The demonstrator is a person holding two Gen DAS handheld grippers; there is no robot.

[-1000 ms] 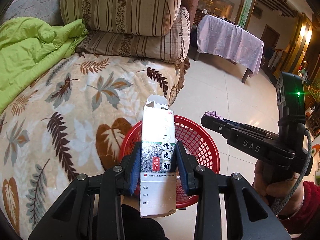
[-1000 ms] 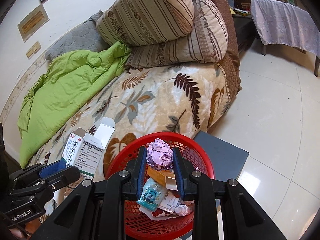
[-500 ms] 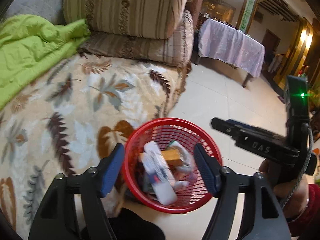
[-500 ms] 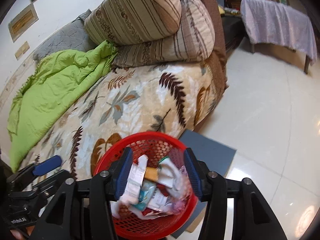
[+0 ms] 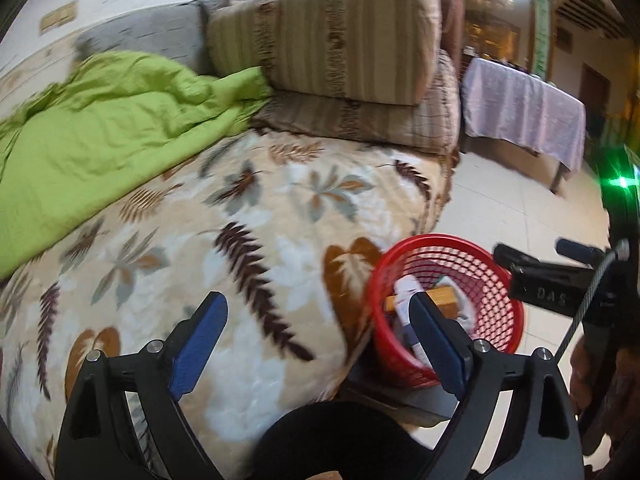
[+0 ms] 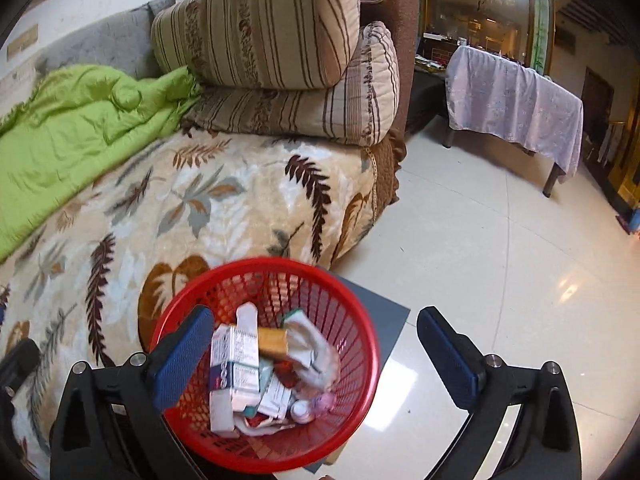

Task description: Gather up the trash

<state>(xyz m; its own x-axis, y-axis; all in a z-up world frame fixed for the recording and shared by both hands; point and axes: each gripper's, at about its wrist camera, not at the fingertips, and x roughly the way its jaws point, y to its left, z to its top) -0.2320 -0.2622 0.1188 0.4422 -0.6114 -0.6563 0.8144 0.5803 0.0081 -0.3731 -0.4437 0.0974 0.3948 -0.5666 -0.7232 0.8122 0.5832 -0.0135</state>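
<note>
A red plastic mesh basket (image 6: 352, 300) is seen between the right tongs' spread fingers, filled with printed cardboard cartons (image 6: 234, 360) and crumpled paper. The finger pads (image 6: 184, 356) are faced with matt blue textured rubber on black plastic arms fitted with bright metal bolts. Ahead of the tongs, a plush leaf-printed blanket (image 5: 260, 220), a sheeny green quilt (image 5: 100, 128) and striped woven cushions (image 6: 272, 24) are shown. The floor tiles (image 6: 500, 260) are glossy.
</note>
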